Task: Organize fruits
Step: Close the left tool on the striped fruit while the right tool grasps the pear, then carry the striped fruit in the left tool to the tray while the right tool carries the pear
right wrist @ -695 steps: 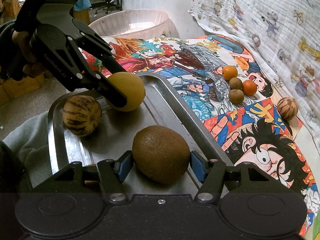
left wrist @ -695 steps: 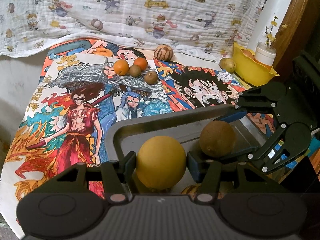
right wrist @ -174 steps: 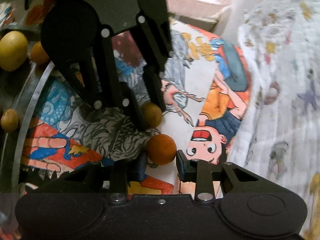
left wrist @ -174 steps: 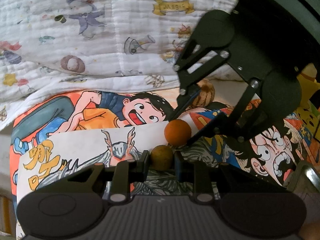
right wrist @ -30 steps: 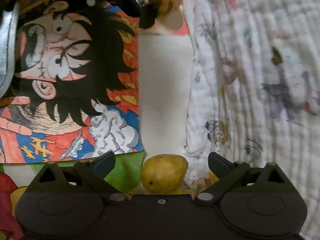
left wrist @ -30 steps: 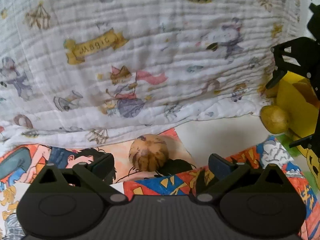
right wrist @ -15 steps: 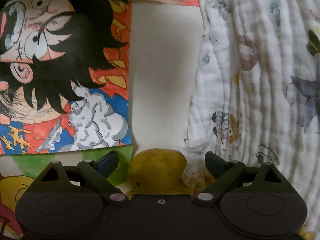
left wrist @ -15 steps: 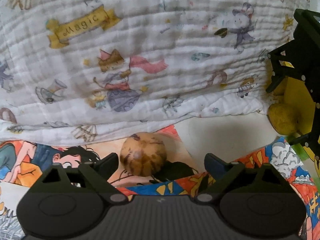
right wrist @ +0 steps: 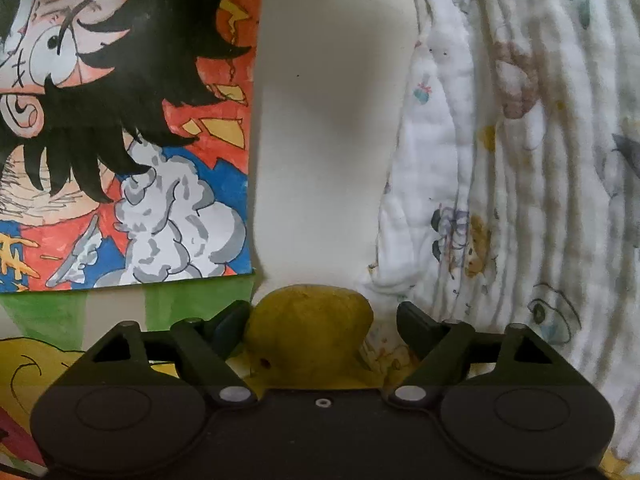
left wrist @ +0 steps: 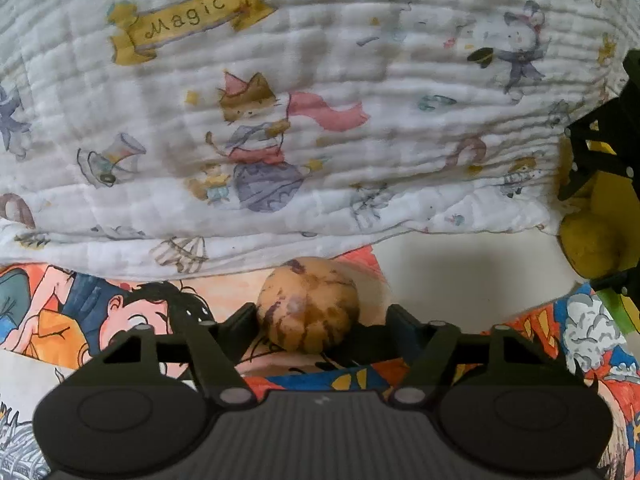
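Left gripper (left wrist: 320,316): jaws spread, straddling the round tan brown-striped melon (left wrist: 308,306), left pad touching or nearly so, right pad apart; melon sits near the back edge of the cartoon-printed mat (left wrist: 100,320), just below the white quilted blanket (left wrist: 320,120). Right gripper (right wrist: 320,320): jaws also spread around the yellow-green pear-like fruit (right wrist: 308,320), beside the blanket's hem. Risk: uneven closing nudges either round fruit so it rolls under the blanket, or a pad snags fabric.
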A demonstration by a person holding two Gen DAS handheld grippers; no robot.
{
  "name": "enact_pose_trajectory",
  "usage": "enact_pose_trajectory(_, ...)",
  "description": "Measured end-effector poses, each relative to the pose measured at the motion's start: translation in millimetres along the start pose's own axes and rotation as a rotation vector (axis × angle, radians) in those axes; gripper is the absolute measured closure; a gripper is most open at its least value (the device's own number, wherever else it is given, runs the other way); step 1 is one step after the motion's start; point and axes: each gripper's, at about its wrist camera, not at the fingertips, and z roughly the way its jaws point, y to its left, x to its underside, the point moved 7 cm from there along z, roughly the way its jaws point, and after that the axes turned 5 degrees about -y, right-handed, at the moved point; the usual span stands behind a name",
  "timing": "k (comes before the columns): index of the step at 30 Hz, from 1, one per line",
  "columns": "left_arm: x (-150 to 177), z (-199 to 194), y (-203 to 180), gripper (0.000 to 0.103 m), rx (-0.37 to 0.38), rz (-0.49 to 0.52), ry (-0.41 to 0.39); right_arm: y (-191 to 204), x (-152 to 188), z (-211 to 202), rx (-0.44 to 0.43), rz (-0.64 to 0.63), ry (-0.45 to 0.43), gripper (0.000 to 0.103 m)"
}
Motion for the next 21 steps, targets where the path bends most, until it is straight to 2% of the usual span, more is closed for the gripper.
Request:
enact_pose_trajectory(2, -1.1, -0.5, -0.2, 0.045, 0.002, 0.0, -0.008, 0.8, 0.1, 0.1, 0.01, -0.001, -0.009, 0.026)
enact_pose_trajectory(3, -1.8, 0.0, -2.0, 0.045, 0.008, 0.001, -0.01, 1.1, 0.1, 0.2, 0.012, 0.004, -0.013, 0.029)
enact_pose_trajectory(4, -2.2, 1.1, -4.6, 0.045, 0.018, 0.002, -0.008, 1.7, -0.7, -0.8, 0.01, 0.007, -0.021, 0.039)
enact_pose_trajectory(7, -2.3, 2.7, -16.4, 0.045, 0.036, 0.018, -0.011, 2.3, -7.8, -7.3, 0.024, 0.021, -0.051, 0.045)
enact_pose_trajectory(14, 1.0, 0.4, -38.3, 0.045, 0.085, 0.039, -0.008, 4.5, -10.0, -7.9, 0.016, 0.007, -0.036, 0.045)
enact_pose_trajectory(16, 2.1, -0.3, -42.9, 0.045, 0.097, 0.044, -0.01, 2.7, -12.5, -14.1, 0.008, 0.011, -0.034, 0.04)
enact_pose_trajectory(17, 2.4, -0.4, -44.9, 0.045, 0.102, 0.046, -0.011, 1.3, -11.9, -16.0, 0.007, 0.017, -0.031, 0.033)
enact_pose_trajectory(21, 2.8, 2.8, -51.7, 0.045, 0.116, 0.044, -0.013, -4.3, -7.5, -13.0, -0.019, 0.048, -0.026, 0.029)
